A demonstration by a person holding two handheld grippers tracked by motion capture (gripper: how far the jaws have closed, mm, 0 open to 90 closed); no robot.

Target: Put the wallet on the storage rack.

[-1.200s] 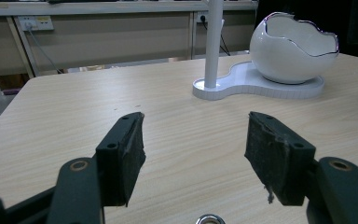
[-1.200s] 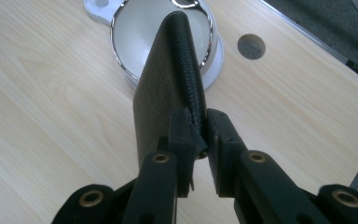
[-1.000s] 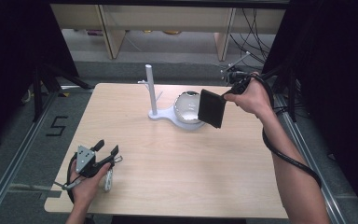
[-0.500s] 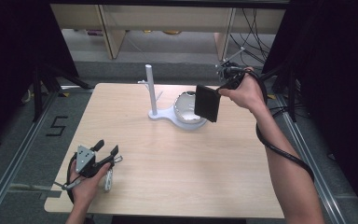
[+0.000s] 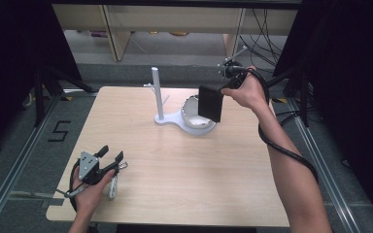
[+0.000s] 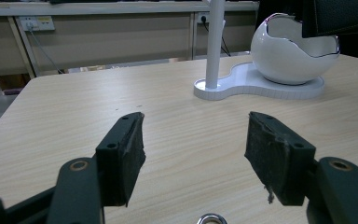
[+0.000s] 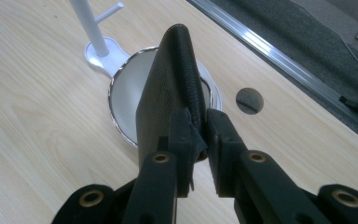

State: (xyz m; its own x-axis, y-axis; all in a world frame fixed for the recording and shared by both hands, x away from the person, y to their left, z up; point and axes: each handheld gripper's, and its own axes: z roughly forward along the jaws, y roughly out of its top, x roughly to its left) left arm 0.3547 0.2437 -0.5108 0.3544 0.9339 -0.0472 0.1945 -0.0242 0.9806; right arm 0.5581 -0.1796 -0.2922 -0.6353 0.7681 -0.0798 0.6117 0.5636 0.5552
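Two claws are in your hands. Your right claw (image 5: 222,87), upper right of centre in the high view, is clamped on the edge of a flat black leather-like wallet (image 5: 210,103); in the right gripper view the jaws pinch its stitched spine (image 7: 192,100) and the wallet stands edge-up toward the top of the frame. It hangs in the air over the white bowl (image 5: 194,115), whose chrome-rimmed opening (image 7: 121,88) lies just behind it in that view. The bowl sits on a white stand base (image 5: 175,120), from which a white post (image 5: 158,92) rises upright with a short side peg, near the middle of the far half of the wooden surface (image 5: 175,174).

Your left claw (image 5: 110,156) rests at the lower left of the high view, low over the surface near its front edge, jaws well apart with nothing between them; its pads (image 6: 126,154) show bare wood in the gap, and the bowl (image 6: 286,56) lies at the upper right.
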